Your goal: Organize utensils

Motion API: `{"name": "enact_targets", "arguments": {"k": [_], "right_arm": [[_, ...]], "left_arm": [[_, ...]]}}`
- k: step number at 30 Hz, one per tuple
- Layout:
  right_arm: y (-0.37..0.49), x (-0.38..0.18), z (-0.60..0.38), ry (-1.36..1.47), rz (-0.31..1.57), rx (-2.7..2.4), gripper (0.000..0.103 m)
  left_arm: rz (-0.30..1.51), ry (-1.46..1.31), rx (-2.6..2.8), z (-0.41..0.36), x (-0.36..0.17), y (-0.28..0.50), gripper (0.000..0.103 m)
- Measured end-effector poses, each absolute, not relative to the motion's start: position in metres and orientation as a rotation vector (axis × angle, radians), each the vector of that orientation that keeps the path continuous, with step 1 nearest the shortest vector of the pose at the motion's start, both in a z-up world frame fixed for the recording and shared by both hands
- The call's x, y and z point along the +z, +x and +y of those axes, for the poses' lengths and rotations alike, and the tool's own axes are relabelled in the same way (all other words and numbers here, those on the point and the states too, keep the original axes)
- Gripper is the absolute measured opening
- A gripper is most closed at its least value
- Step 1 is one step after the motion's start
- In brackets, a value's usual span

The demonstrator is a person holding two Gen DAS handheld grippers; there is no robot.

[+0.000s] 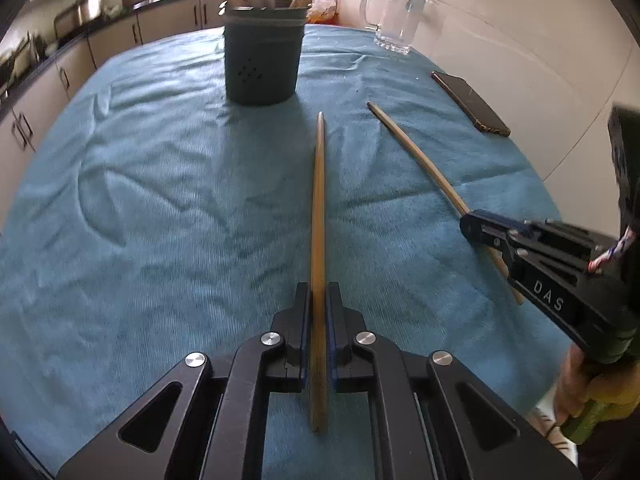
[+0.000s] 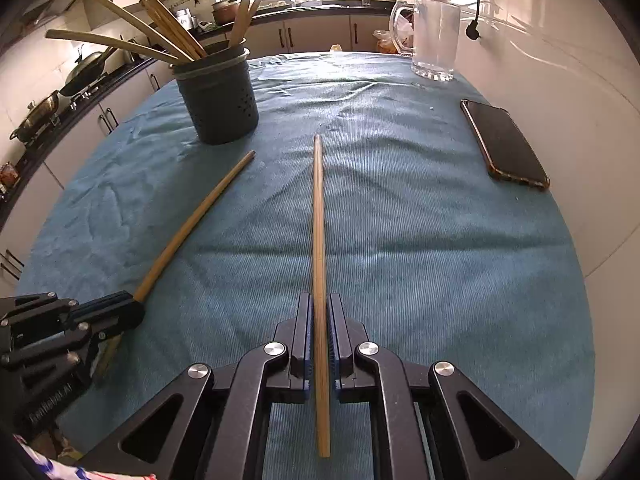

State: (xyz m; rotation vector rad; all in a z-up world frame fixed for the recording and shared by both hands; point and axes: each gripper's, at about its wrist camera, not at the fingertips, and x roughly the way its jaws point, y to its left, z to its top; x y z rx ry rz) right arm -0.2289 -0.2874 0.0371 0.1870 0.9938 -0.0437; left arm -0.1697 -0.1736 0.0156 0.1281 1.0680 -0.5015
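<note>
Two wooden chopsticks lie on the teal cloth of the desk (image 2: 440,240), each already pinched near its near end by one pair of tongs. The left tongs (image 1: 318,300) are closed on the left chopstick (image 1: 319,208), whose long axis runs straight away from them toward the far side of the desk. The right tongs (image 2: 319,312) are likewise clamped on the right chopstick (image 2: 319,220), which also points far, its tip short of the desk's middle. The dark utensil holder (image 2: 218,96), already bristling with wooden sticks, stands at the far left; seen from the left tongs it sits just left of the chopstick's line and close beyond its tip, while from the right tongs it lies well off to the left. The left hand therefore appears the nearer to the holder. Each stick will probably need lifting and tipping upright so it drops in end first. A glass jug (image 2: 434,36) and a phone (image 2: 504,144) sit at the far right, clear of that path.
</note>
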Motion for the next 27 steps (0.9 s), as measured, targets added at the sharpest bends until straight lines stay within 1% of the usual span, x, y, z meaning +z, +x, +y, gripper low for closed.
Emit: {"name": "enact_targets", "arguments": {"k": [4, 9, 11, 13, 14, 15, 17, 18, 19, 27], "right_arm": [[-0.25, 0.036, -0.287, 0.188, 1.007, -0.036, 0.007], [-0.272, 0.037, -0.292, 0.196, 1.004, 0.001, 0.008], [-0.275, 0.038, -0.295, 0.21, 1.006, 0.028, 0.014], [-0.274, 0.04, -0.299, 0.212, 1.002, 0.018, 0.035], [-0.273, 0.039, -0.3, 0.209, 1.0, 0.012, 0.037], [-0.271, 0.039, -0.301, 0.205, 1.0, 0.009, 0.037], [-0.263, 0.037, -0.301, 0.205, 1.005, 0.011, 0.037], [-0.256, 0.035, -0.302, 0.205, 1.008, 0.009, 0.037], [-0.254, 0.035, -0.303, 0.199, 1.006, 0.005, 0.037], [-0.214, 0.036, -0.301, 0.15, 1.005, -0.002, 0.037]], "left_arm": [[1.129, 0.077, -0.522, -0.158, 0.016, -0.18, 0.007], [1.162, 0.076, -0.545, -0.152, 0.019, -0.19, 0.007], [1.155, 0.067, -0.566, -0.15, 0.025, -0.195, 0.007], [1.129, 0.069, -0.581, -0.151, 0.034, -0.198, 0.007], [1.118, 0.072, -0.585, -0.151, 0.038, -0.197, 0.007], [1.109, 0.075, -0.589, -0.153, 0.04, -0.196, 0.009], [1.099, 0.085, -0.573, -0.157, 0.042, -0.189, 0.016], [1.096, 0.092, -0.553, -0.158, 0.042, -0.183, 0.022], [1.094, 0.096, -0.544, -0.16, 0.041, -0.179, 0.024], [1.081, 0.121, -0.492, -0.18, 0.029, -0.135, 0.025]]}}
